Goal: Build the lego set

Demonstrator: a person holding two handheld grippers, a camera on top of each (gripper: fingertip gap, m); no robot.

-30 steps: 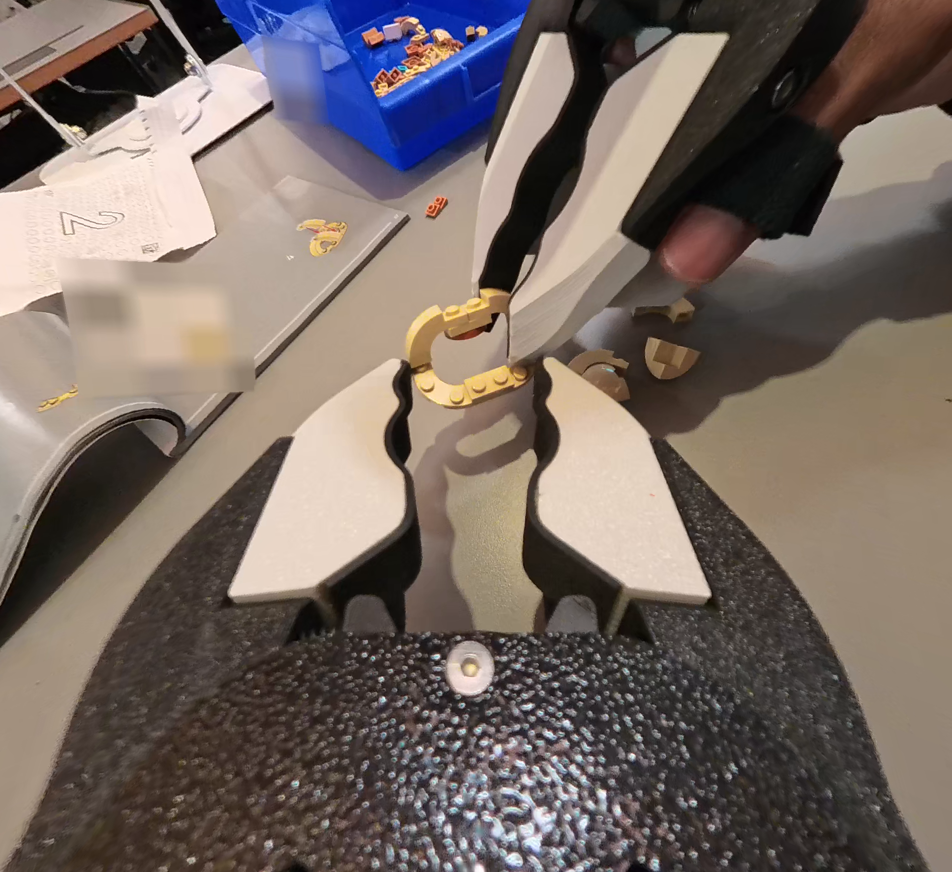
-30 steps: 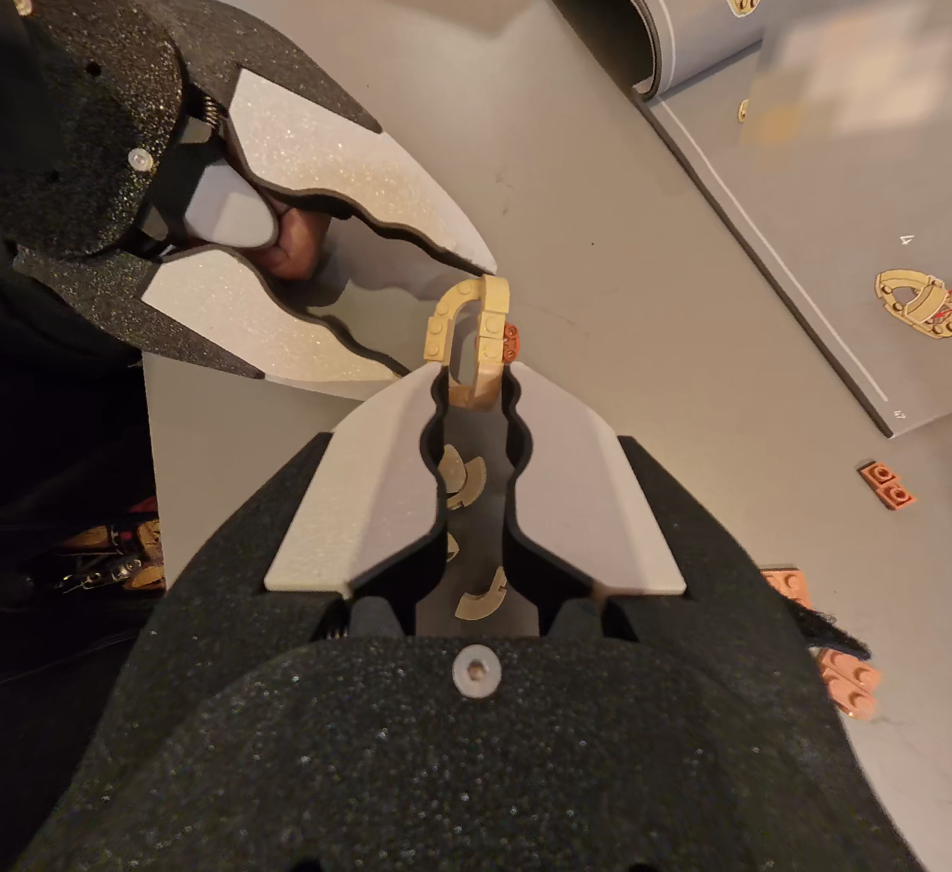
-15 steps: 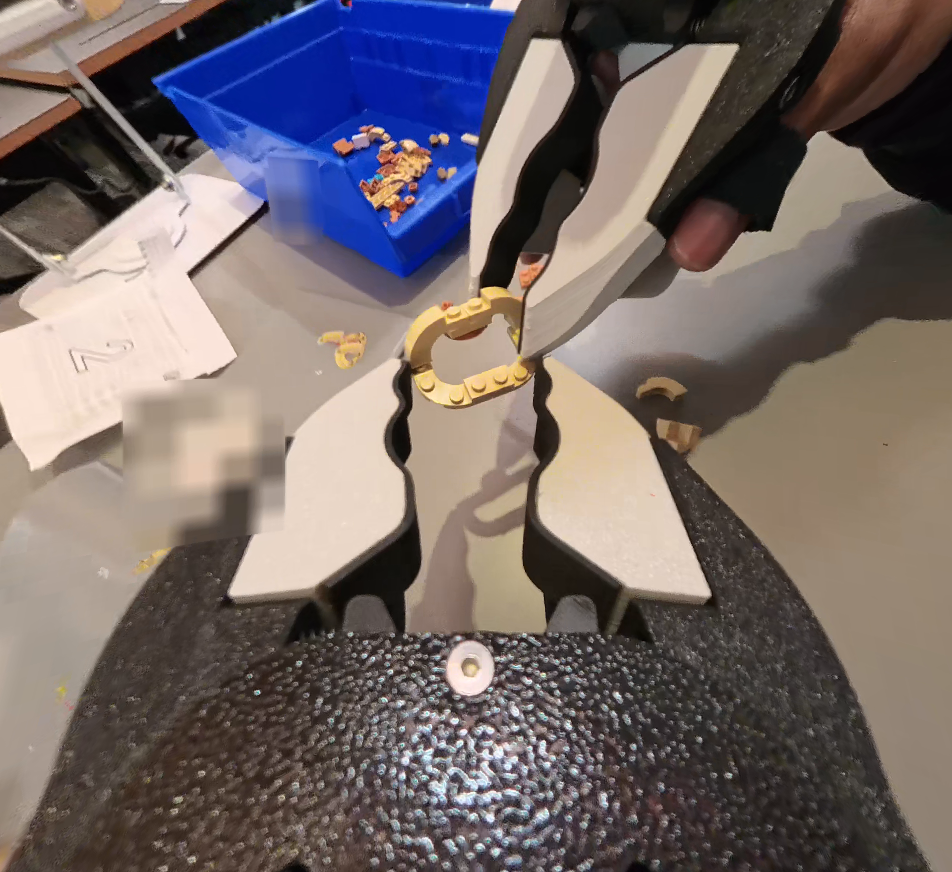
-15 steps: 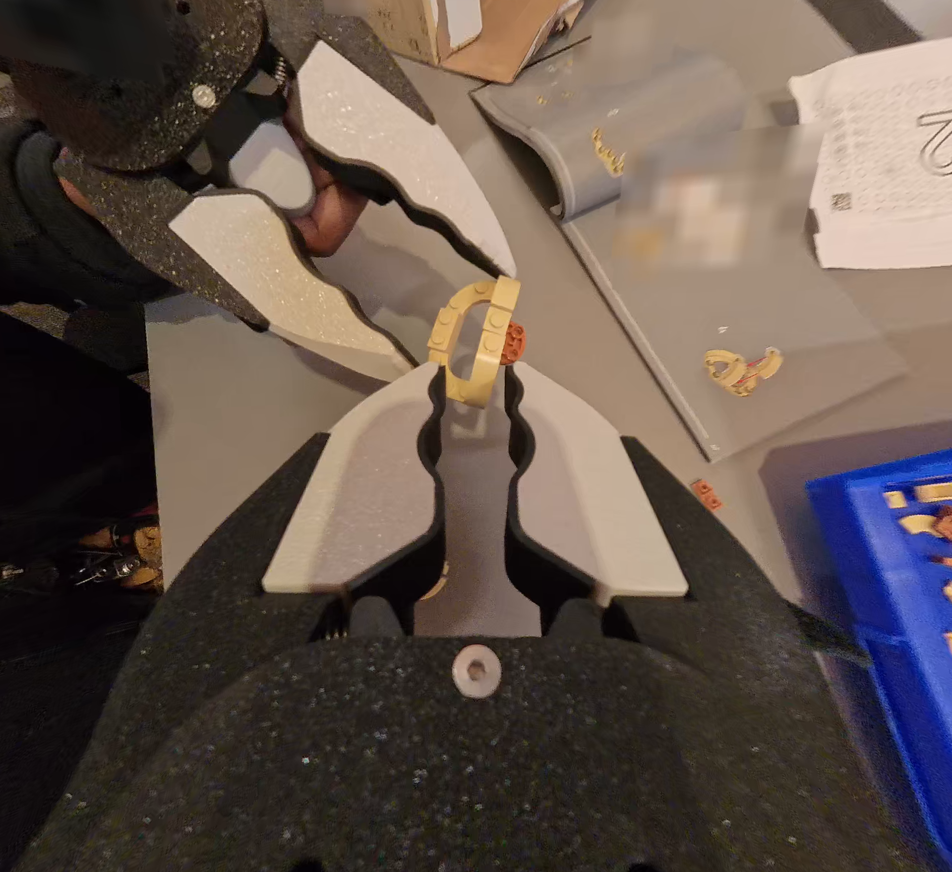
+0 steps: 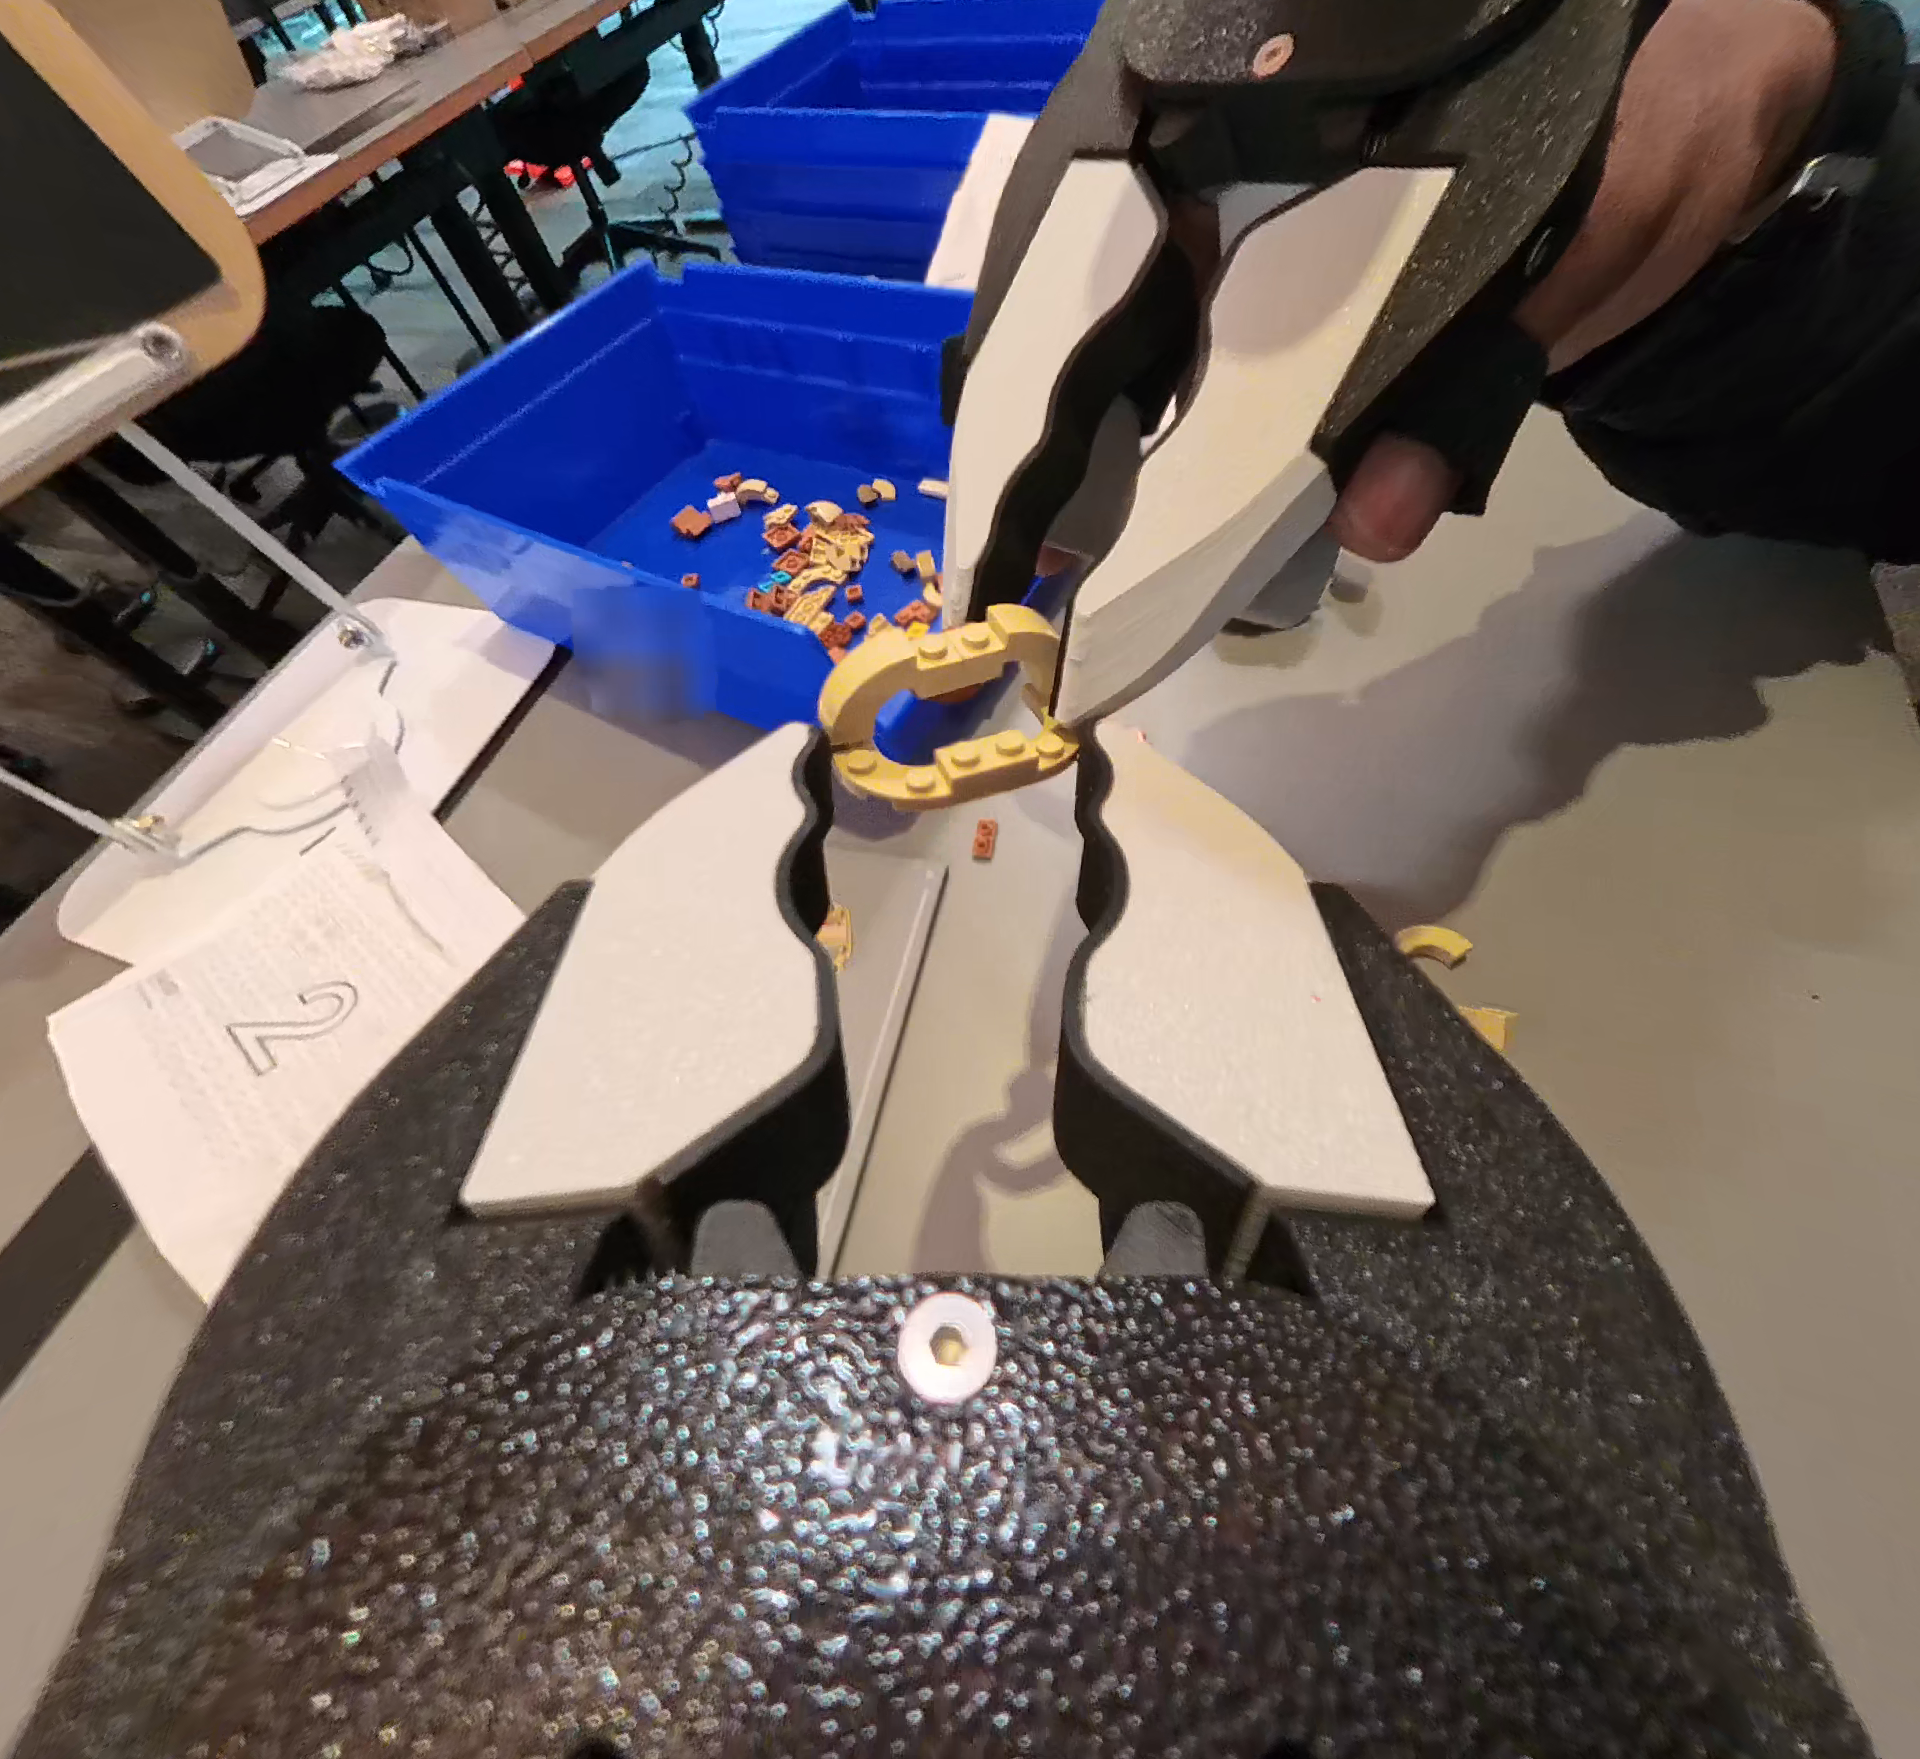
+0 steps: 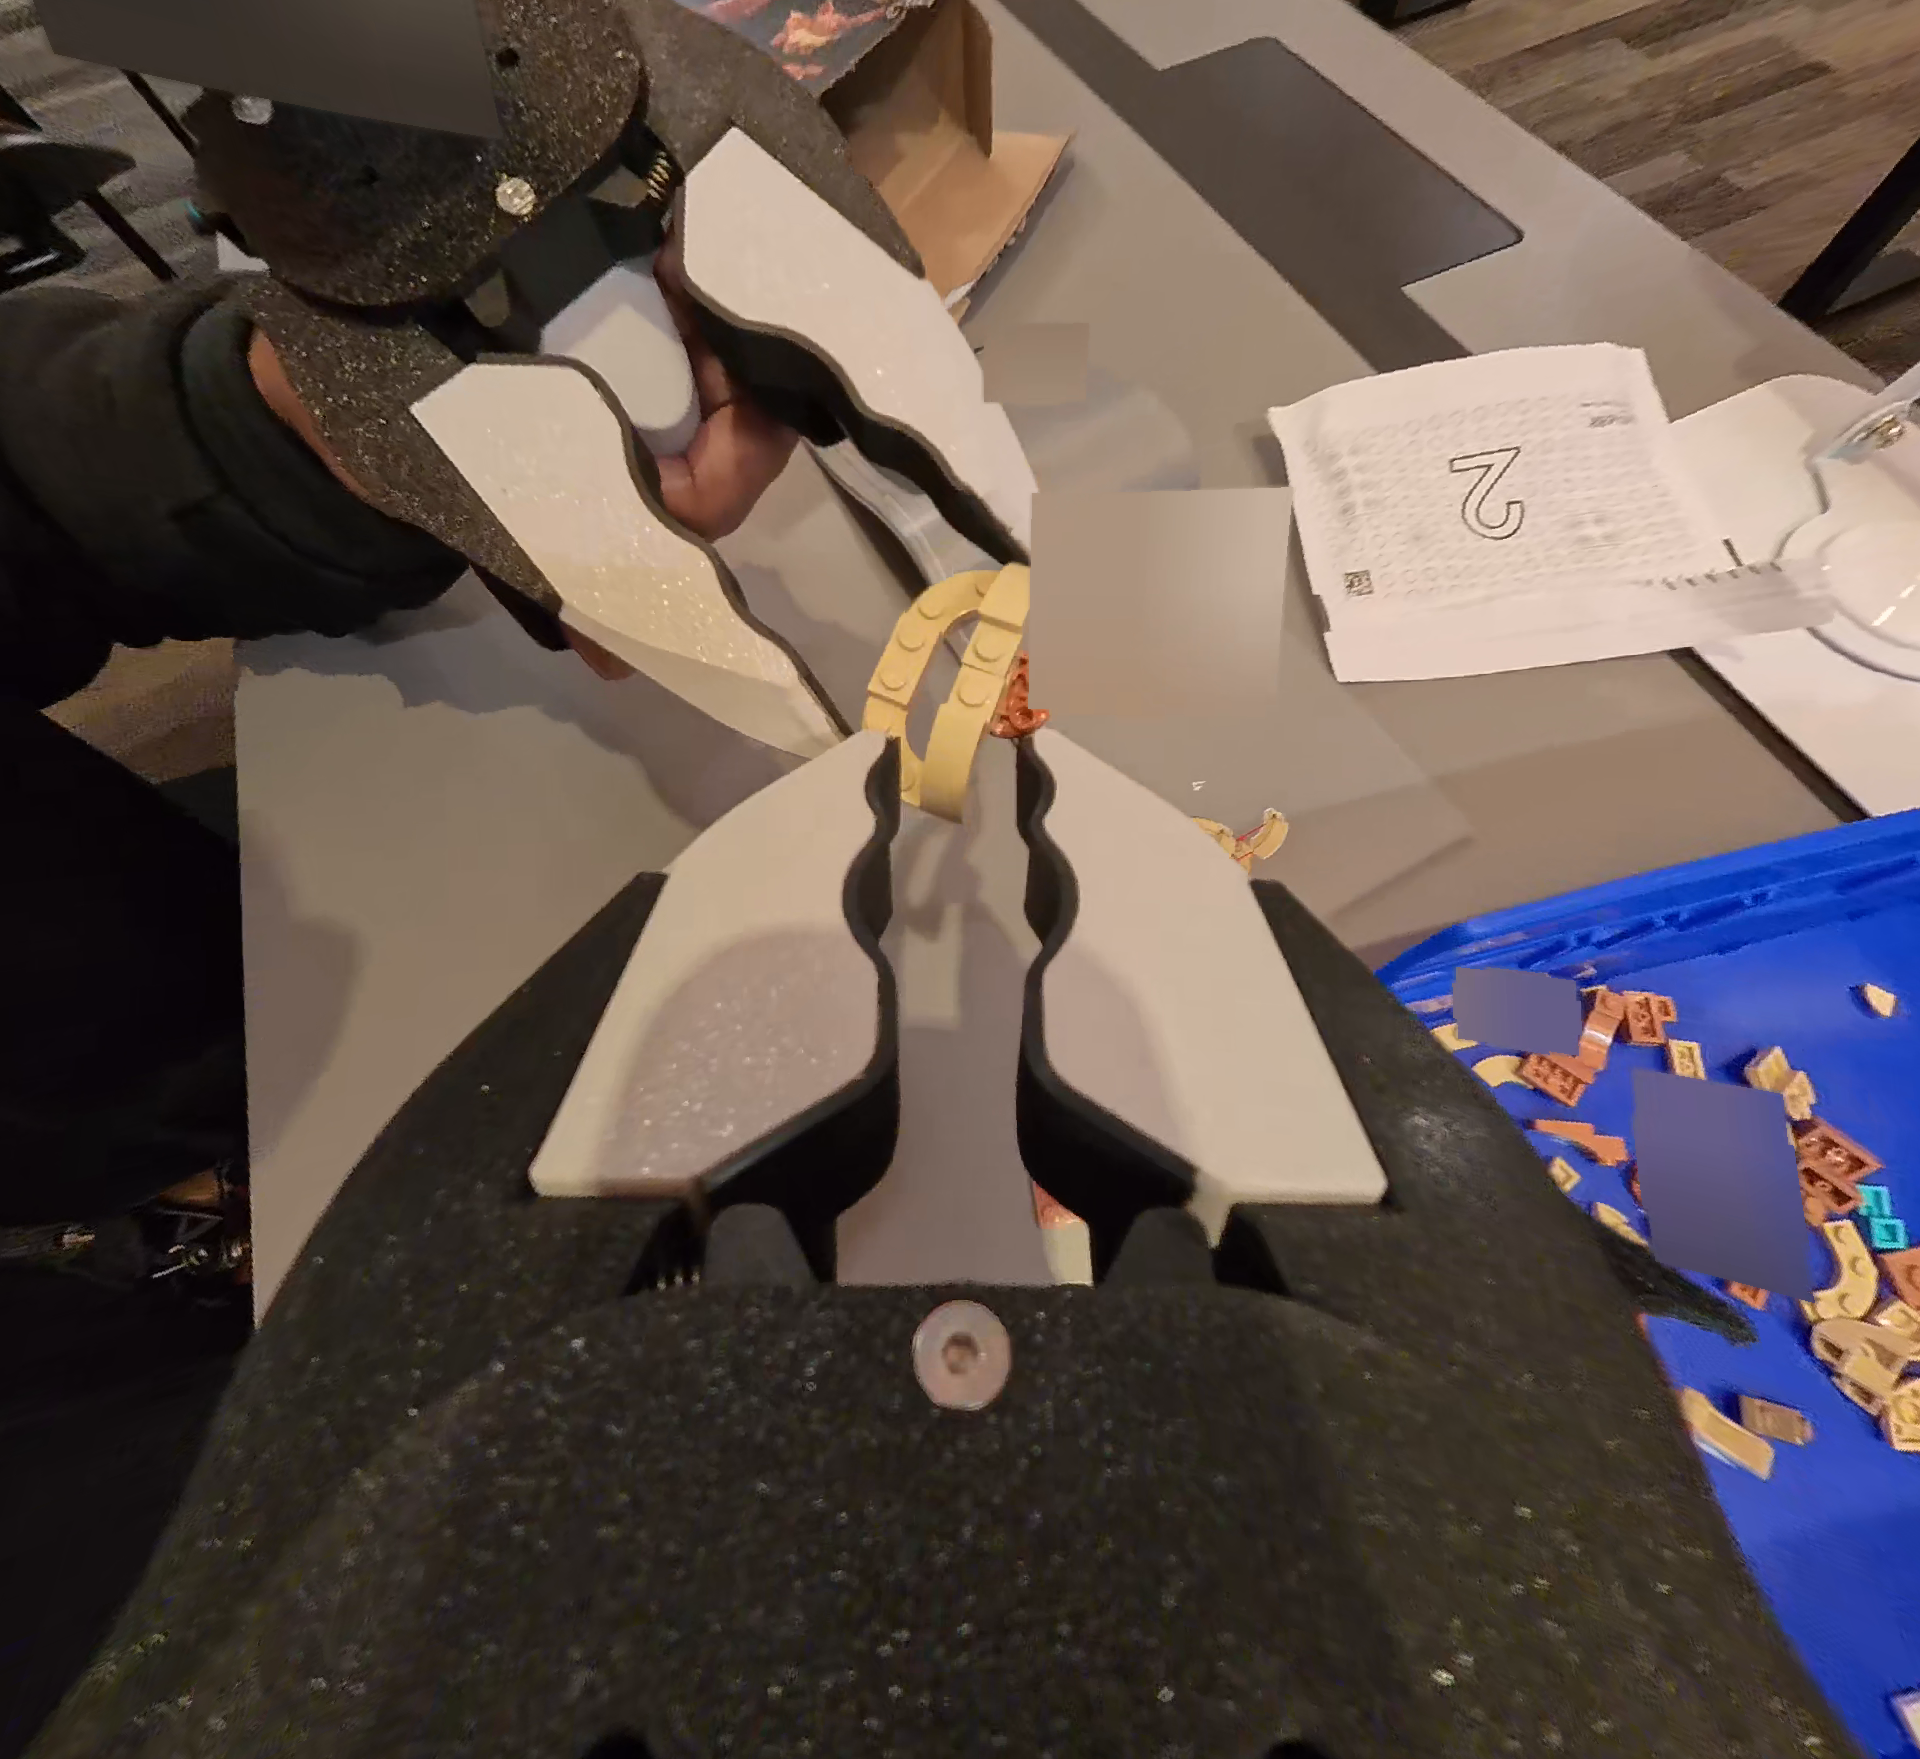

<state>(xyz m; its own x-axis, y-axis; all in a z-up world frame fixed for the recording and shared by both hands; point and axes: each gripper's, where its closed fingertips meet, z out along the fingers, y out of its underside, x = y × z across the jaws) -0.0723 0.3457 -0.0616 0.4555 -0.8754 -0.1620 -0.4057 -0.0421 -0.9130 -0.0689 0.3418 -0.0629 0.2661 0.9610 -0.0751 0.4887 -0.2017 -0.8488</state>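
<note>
Currently the tan lego ring [image 5: 940, 707] is off the table, held in the air between both grippers, above the near corner of the blue bin [image 5: 582, 504]. It's an open loop of curved and straight studded plates, with a small reddish-brown piece [image 6: 1016, 707] stuck on one side.

Left gripper [image 5: 951, 753]: jaws part-open but clenched on the ring across its width, fingertips touching its two outer ends. Right gripper [image 6: 956, 748]: comes in from above in the left wrist view, jaws pinched on the ring's right end, edge-on in its own view.

A small brown plate [image 5: 985, 839] lies on the grey table [image 5: 1558, 878] just below the ring. Two tan curved pieces [image 5: 1434, 942] sit to the right, partly hidden by the left gripper body. The bin holds a loose scatter of tan and brown parts [image 5: 821, 556]; more blue bins are stacked behind it.

A white printed sheet [image 5: 260, 1044] is on the left side of the table, next to a clear stand [image 5: 260, 764]. Right wrist view also shows an open cardboard box [image 6: 914, 109] at the far end of the table, and a dark mat [image 6: 1299, 151] beside it.
</note>
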